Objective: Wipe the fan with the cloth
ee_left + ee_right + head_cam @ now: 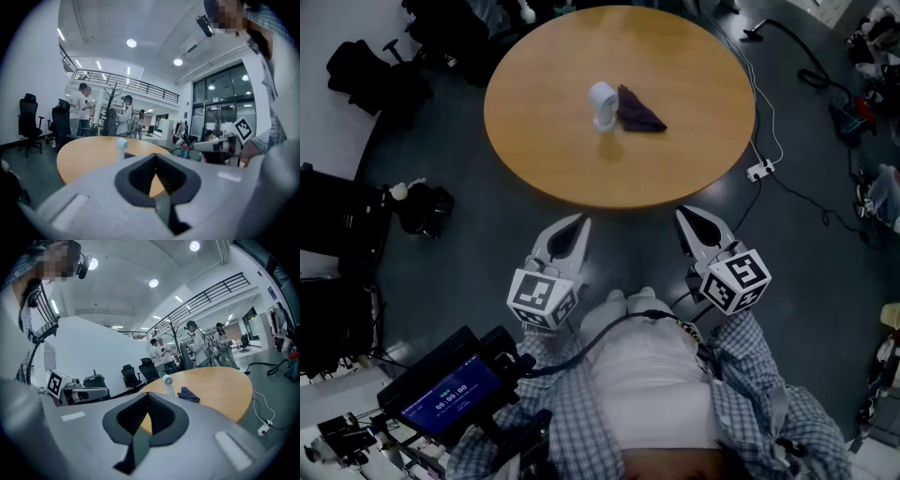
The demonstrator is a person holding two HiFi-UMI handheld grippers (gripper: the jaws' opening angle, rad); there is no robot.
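Note:
A small white fan (602, 103) stands upright near the middle of the round wooden table (534, 112). A dark purple cloth (637, 112) lies crumpled just right of it, touching or nearly touching its base. My left gripper (578, 223) and right gripper (682, 215) are both shut and empty, held side by side short of the table's near edge, close to my body. The fan (122, 144) shows small in the left gripper view, and the fan (168, 383) with the cloth (188, 394) beside it in the right gripper view.
A white power strip (759, 170) and cables lie on the floor right of the table. Black office chairs (370, 70) and bags stand at the left. A device with a lit screen (450, 389) hangs at my lower left. Several people (201, 348) stand beyond the table.

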